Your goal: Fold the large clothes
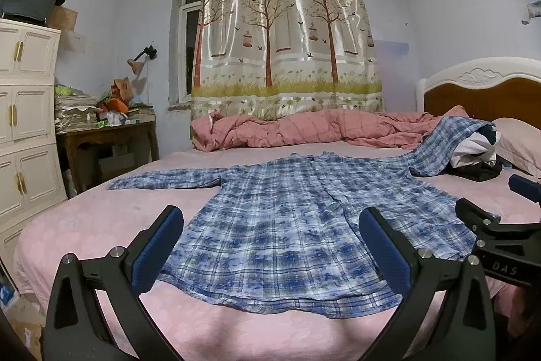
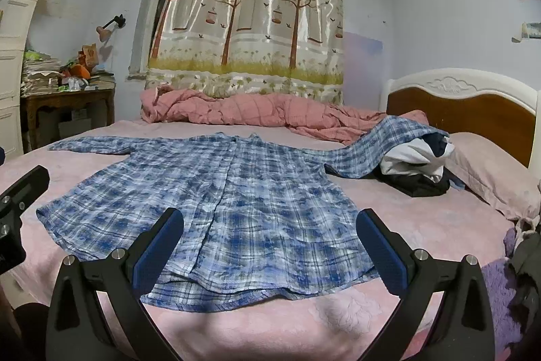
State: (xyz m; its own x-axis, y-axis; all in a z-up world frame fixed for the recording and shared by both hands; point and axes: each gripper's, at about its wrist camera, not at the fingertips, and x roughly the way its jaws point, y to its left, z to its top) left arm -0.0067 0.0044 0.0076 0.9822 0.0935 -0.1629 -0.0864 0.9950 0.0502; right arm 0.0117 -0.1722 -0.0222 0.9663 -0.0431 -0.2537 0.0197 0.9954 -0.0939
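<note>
Both the left gripper (image 1: 270, 246) and right gripper (image 2: 270, 246) hover spread and empty over the shirt's (image 1: 290, 219) hem mid-frame on the bed (image 1: 84, 219), so folding looks unstarted; next likely calls for pinching a sleeve (image 1: 162, 180).

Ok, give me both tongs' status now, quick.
Left tongs: open, holding nothing, above the plaid shirt's hem.
Right tongs: open, holding nothing, also above the hem.

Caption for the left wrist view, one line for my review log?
Open left gripper hovers at the hem of a plaid shirt spread flat on the pink bed, one sleeve draped over a clothes pile.
</note>
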